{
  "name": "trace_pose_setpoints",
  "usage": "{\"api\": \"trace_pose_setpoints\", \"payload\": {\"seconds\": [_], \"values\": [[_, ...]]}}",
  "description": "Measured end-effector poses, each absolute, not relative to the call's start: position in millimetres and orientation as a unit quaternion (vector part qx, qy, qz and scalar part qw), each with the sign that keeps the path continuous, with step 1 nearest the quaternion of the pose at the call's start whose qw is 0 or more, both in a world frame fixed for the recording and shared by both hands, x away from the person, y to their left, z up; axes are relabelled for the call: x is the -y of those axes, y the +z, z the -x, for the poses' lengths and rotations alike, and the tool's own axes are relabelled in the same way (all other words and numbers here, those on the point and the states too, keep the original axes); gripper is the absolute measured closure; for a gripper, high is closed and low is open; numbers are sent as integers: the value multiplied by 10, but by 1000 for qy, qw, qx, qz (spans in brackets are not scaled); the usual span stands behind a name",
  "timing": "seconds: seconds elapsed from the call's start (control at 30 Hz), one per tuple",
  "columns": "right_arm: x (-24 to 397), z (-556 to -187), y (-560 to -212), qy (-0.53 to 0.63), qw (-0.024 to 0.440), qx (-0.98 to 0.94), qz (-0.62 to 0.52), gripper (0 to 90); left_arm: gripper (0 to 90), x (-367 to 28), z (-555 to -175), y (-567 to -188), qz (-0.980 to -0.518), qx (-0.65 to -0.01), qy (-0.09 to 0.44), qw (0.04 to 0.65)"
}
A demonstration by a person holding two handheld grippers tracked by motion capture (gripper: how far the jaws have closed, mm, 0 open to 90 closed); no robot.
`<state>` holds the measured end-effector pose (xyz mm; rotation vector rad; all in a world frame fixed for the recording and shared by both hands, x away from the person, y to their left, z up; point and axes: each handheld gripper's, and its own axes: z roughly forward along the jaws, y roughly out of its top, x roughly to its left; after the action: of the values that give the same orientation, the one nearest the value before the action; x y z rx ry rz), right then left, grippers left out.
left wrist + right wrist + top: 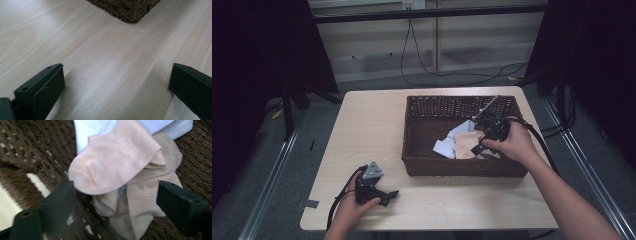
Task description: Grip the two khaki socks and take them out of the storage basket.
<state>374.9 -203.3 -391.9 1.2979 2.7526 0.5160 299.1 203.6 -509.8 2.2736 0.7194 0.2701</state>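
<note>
Socks (117,167) lie in a heap inside the basket (462,167), near its right front part. One pink sock sits on top, tan ones (140,202) are under it, and a white one (444,146) peeks out behind. The right claw (482,142) hangs just over the socks inside the basket, jaws spread wide on both sides of the heap, not pinching it. The left claw (387,195) rests on the counter (362,130) in front of the basket's left corner, spread wide and holding nothing.
</note>
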Motion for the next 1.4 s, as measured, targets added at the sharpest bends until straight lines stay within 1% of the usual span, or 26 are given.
{"api": "trace_pose_setpoints", "payload": {"seconds": [0.07, 0.1, 0.33, 0.4, 0.43, 0.47, 0.5, 0.57, 0.6, 0.67, 0.77, 0.8, 0.83, 0.97, 1.07, 1.4], "values": [[2039, -3768, -3936, 168, 25, -890, -423, 174, 0, -2036, -2991, -5098, -883, -280, 104, 363], [2044, -3809, -3981, 165, 20, -886, -433, 193, 0, -2037, -2991, -5095, -884, -279, 106, 361], [2039, -3888, -4113, 155, 20, -884, -441, 256, 0, -2037, -2991, -5096, -883, -279, 105, 362], [2014, -3917, -4143, 159, 20, -881, -446, 352, 0, -2036, -2992, -5098, -883, -279, 105, 363], [2009, -3930, -4143, 164, 16, -881, -444, 380, 0, -2037, -2991, -5097, -883, -280, 105, 362], [2009, -3930, -4143, 164, 16, -881, -444, 380, 0, -2037, -2991, -5097, -883, -280, 105, 362], [1991, -3956, -4153, 175, 3, -877, -447, 406, 0, -2036, -2992, -5099, -883, -279, 105, 363], [1975, -3979, -4176, 177, -4, -875, -451, 466, 0, -2037, -2991, -5096, -883, -279, 105, 361], [1975, -3979, -4176, 177, -4, -875, -451, 466, 0, -2037, -2991, -5096, -883, -279, 105, 361], [1969, -4011, -4213, 171, -5, -875, -452, 566, 0, -2037, -2991, -5095, -884, -279, 105, 361], [1980, -4024, -4213, 180, -5, -871, -457, 800, 0, -2036, -2992, -5099, -883, -279, 105, 363], [1985, -4026, -4202, 182, -7, -872, -453, 864, 0, -2037, -2991, -5096, -883, -279, 105, 362], [1986, -4022, -4190, 186, -6, -872, -452, 888, 0, -2036, -2992, -5100, -882, -279, 105, 364], [2019, -3994, -4095, 191, -14, -875, -445, 894, 0, -2037, -2992, -5096, -883, -279, 105, 362], [2087, -3934, -3988, 199, -2, -875, -441, 894, 0, -2037, -2991, -5096, -883, -279, 105, 362], [2251, -3693, -3631, 212, 13, -882, -420, 894, 0, -2037, -2991, -5096, -883, -279, 105, 361]]}}
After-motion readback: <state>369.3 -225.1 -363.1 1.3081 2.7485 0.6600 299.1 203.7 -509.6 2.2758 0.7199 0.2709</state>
